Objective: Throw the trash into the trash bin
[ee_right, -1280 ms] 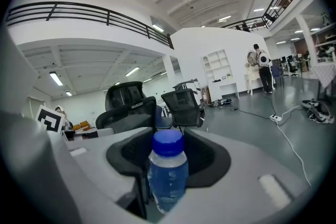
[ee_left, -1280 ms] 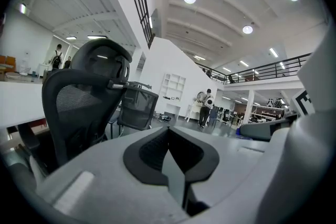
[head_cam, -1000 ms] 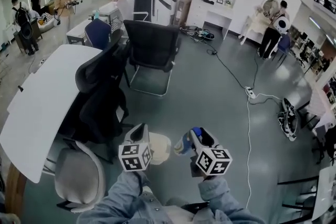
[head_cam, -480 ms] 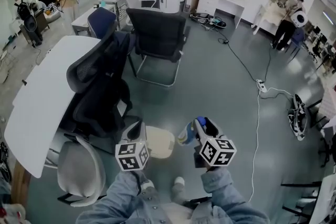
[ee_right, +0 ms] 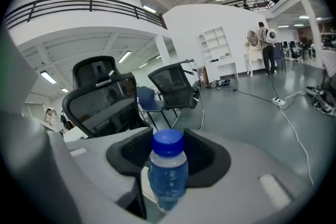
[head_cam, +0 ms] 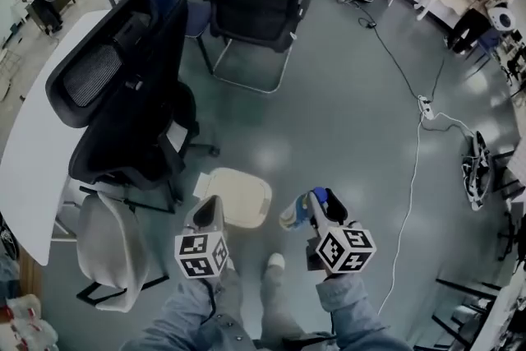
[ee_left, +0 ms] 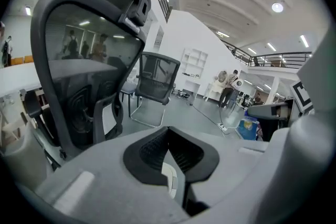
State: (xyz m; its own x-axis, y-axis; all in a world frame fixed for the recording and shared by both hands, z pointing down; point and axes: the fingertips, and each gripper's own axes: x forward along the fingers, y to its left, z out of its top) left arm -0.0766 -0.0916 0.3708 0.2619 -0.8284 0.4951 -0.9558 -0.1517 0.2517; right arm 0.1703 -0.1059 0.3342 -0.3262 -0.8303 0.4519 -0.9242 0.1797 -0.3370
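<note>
Right tool (ee_right: pixel 169 153): clamped on the bottle (ee_right: pixel 167 181), pads on its upper body just under the blue cap.
Bottle, handling: we judge it light, thin-walled and smooth. It gives under a squeeze and can swivel, so the upper body is the sound place to hold.
Bottle, contents: capped; we cannot tell whether liquid remains.
Left tool (ee_left: pixel 169 153): jaws together, nothing between them.
Trash bin (head_cam: pixel 234 177): cream, on the floor just ahead of both tools. The bottle is just beside its right edge, not yet inside.
Bin, contents: the top reads as one pale surface; contents undetermined.
Beyond: black mesh chair (head_cam: pixel 123 94) near the bin, white table (head_cam: pixel 33 152) past it.
</note>
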